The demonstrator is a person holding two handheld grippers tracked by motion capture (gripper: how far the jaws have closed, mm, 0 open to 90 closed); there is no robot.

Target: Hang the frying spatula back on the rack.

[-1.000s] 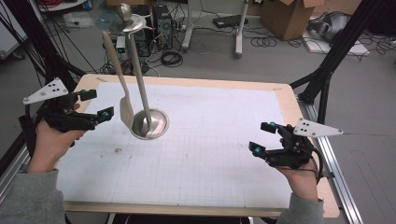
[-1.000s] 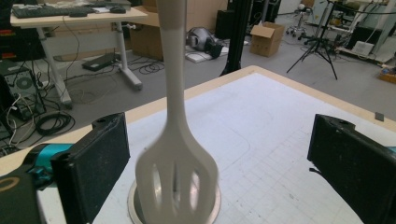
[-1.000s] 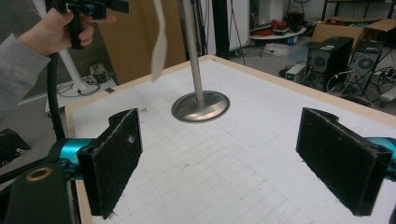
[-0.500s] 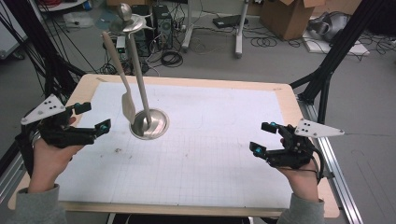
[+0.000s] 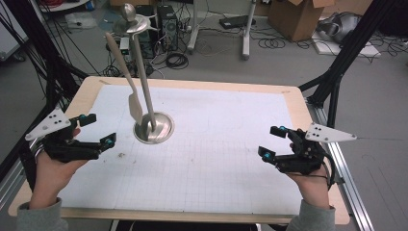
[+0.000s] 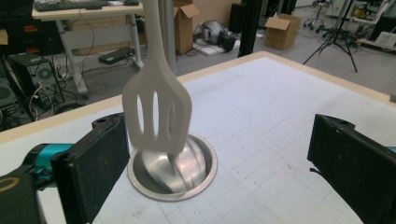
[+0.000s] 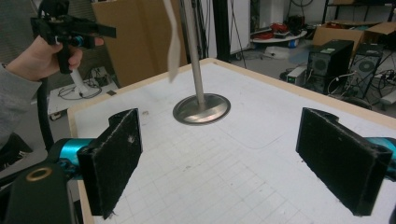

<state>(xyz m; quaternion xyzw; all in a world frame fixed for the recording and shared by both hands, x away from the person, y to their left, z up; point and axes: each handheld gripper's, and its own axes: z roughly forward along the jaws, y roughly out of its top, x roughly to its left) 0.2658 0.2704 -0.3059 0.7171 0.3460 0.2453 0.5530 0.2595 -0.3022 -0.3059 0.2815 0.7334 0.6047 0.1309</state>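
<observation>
High view: the left gripper [image 5: 98,131] has drawn back leftward and nearer since a second ago, jaws released, now clear of the white spatula [image 5: 134,107] hanging from the metal stand [image 5: 153,127] at the desk's far left. The right gripper [image 5: 273,142] remains released and empty, well apart.

White gridded bench [image 5: 231,144] with pale wood rim under the left claw [image 5: 100,130] and the right claw [image 5: 268,141], cardboard box [image 5: 293,17] far ahead of the right claw, computer tower [image 5: 166,19] and coiled black cables [image 5: 175,60] on the floor far ahead of the left claw
</observation>
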